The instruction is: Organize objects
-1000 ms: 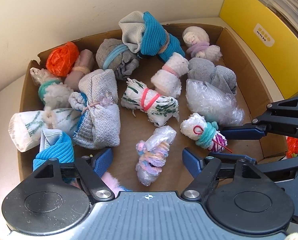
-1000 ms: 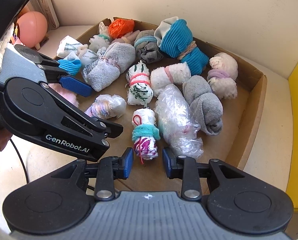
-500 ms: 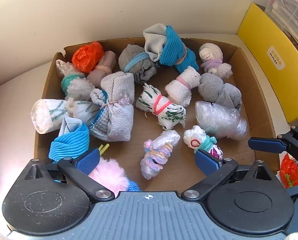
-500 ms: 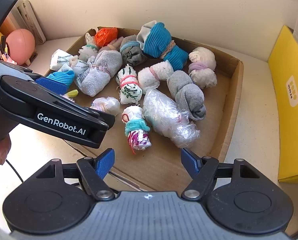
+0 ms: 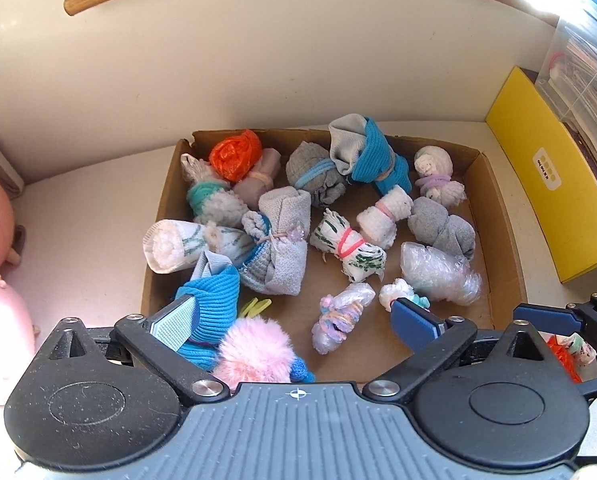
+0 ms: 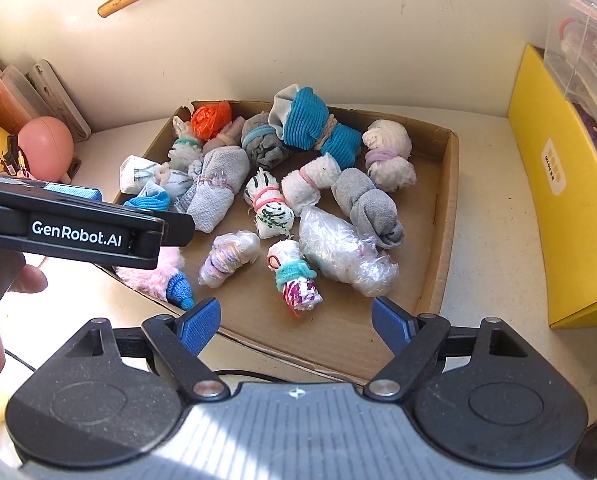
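A shallow cardboard tray holds several rolled sock and cloth bundles tied with bands. My left gripper hangs open and wide above the tray's near left corner, over a pink fluffy pom-pom and a blue knit roll. My right gripper is above the tray's near edge; its jaws are opening, with nothing between the pads. A white bundle with a teal band lies on the tray floor just beyond them. Beside it rests a plastic-wrapped pastel bundle.
A yellow box stands right of the tray, with clear plastic bins behind it. A pink round object and books sit at the left. An orange bundle lies outside the tray at the right. A wall backs the counter.
Both grippers have risen and drawn back from the tray. The right jaws spread from narrow to wide, away from the teal-banded bundle. The left jaws widened too.
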Demonstrator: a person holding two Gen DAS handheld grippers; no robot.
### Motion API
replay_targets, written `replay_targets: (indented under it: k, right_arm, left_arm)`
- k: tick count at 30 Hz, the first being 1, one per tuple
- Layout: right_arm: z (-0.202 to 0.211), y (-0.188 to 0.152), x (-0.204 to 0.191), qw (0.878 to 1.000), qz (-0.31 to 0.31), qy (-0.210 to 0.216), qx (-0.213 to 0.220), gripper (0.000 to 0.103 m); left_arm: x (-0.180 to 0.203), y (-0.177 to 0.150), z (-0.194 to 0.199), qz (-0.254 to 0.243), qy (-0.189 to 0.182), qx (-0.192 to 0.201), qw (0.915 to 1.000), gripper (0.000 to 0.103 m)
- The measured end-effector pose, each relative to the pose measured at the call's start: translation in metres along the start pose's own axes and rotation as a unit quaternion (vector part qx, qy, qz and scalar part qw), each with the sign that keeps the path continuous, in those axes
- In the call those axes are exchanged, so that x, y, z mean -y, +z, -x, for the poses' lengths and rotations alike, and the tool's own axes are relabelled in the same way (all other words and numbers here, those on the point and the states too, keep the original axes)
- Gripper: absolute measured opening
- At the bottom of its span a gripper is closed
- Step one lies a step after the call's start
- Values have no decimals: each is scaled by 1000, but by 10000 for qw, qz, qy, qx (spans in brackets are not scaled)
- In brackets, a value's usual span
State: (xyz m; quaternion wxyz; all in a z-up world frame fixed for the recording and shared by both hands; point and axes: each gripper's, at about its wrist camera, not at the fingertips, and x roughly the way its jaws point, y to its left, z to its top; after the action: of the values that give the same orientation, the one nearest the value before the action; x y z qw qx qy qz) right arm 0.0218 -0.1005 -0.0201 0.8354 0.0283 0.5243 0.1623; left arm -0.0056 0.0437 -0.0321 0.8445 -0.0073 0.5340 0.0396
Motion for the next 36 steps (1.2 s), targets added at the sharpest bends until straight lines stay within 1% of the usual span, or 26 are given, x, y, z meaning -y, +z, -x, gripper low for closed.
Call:
replay_targets:
  k: [2, 4, 6, 16, 24, 28, 32, 36]
  right_arm:
    - [-1, 4, -4, 10000, 43, -9, 28, 80]
    - [-1, 9, -10, 9999, 118, -43, 59, 80]
    - [7, 12, -14, 9997, 194, -68, 104, 81]
    - [11, 27, -27, 9996, 97, -264, 87, 94]
    - [15, 26, -33, 9994, 128, -296, 84, 94]
    - [15, 25, -35, 9994, 120, -312, 62, 94]
    - [15, 24, -35, 9994, 140, -316, 57, 94]
    - [14, 24, -35, 9994, 124, -315, 57, 95]
  left_arm:
    - [-4, 3, 10, 85, 84, 40, 9999, 102]
    - [-9, 6, 15, 182, 4, 77, 9998, 102]
    - [-13, 14, 13, 207, 40, 131, 9997, 102]
    - [-19, 30, 22, 295, 21, 281, 9992, 103]
    - [-25, 36, 31, 358, -60, 313, 9989, 103]
    - [-25, 39, 26, 345, -131, 349, 9987, 103]
    - [-24, 40, 26, 304, -17, 454, 9985, 103]
    - [-23, 42, 29, 218, -19, 515, 9984, 103]
